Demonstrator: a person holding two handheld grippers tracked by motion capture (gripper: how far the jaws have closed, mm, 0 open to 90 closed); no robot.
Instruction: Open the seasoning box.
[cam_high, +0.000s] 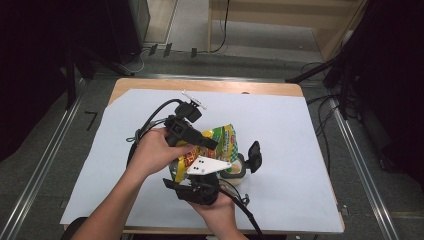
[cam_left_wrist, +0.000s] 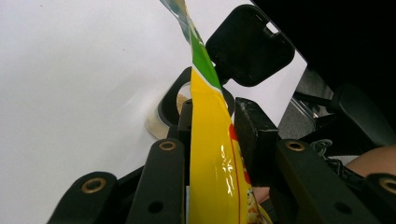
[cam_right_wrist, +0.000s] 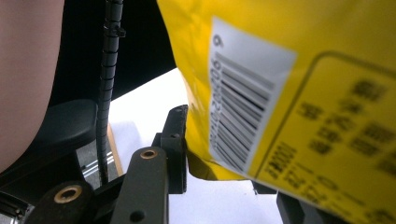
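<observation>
A yellow and green snack bag hangs tilted over a small clear jar whose black flip lid stands open. My left gripper comes in from the upper left and is shut on the bag's edge. In the left gripper view the bag runs up between the closed jaws of that gripper, with the jar and lid behind. My right gripper sits under the bag. In its own view the right gripper pinches the bag's barcode side; one jaw is mostly hidden.
White paper covers the wooden table. Cables trail from both grippers across the paper's left and front. Dark stands and metal rails flank the table on both sides.
</observation>
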